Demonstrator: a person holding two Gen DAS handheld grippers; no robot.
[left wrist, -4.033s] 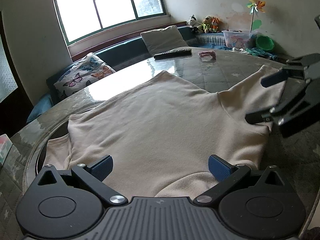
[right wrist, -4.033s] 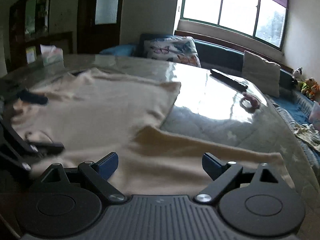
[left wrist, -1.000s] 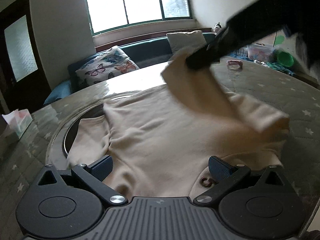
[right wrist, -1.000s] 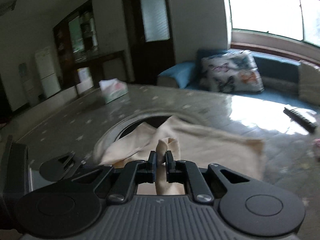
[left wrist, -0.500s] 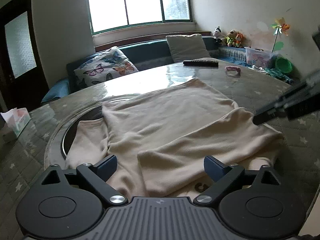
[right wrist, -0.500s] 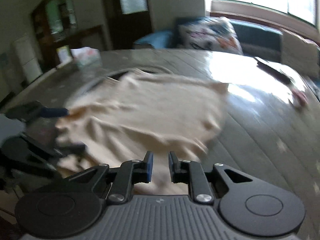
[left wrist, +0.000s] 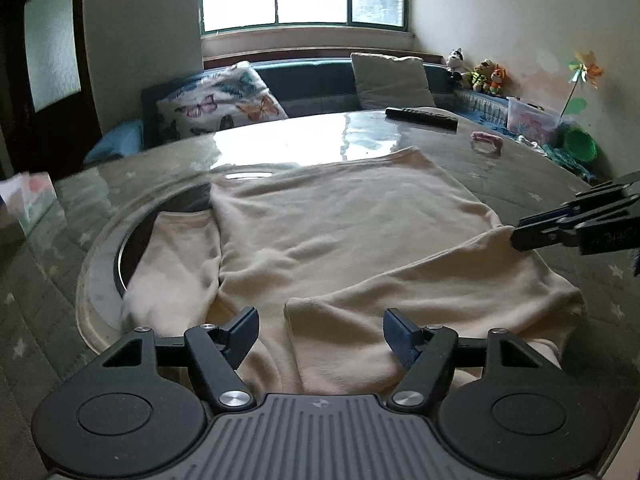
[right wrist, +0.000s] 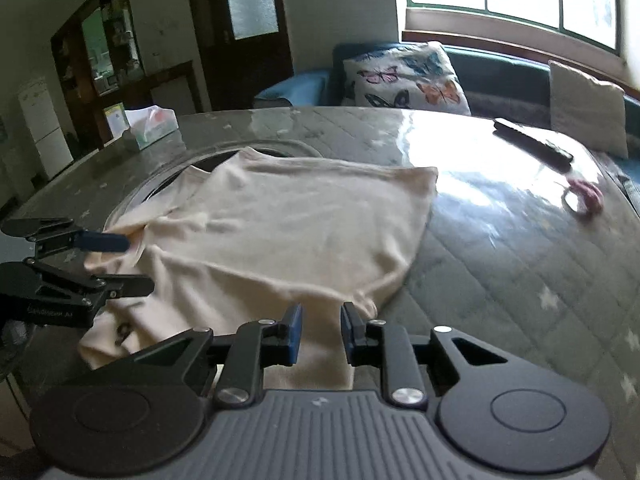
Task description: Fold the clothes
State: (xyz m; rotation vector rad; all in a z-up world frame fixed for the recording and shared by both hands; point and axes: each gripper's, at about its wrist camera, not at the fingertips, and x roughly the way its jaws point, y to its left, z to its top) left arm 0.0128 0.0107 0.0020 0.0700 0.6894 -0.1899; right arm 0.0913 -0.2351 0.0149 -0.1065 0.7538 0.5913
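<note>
Both grippers' fingers stand spread, gripping nothing: left gripper [left wrist: 319, 332], right gripper [right wrist: 320, 330]. Our cream knit sweater [left wrist: 340, 236] lies on the round glass-topped table [left wrist: 280, 144], right sleeve folded across; we smooth creases before folding further.

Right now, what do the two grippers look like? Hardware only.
Both match: the left gripper and right gripper have black linkage arms with silver pivot screws, dark blue finger pads, two round black discs either side of a grey ribbed centre plate. Faint, unreadable lettering on the side. No cables or sleeves visible.
</note>
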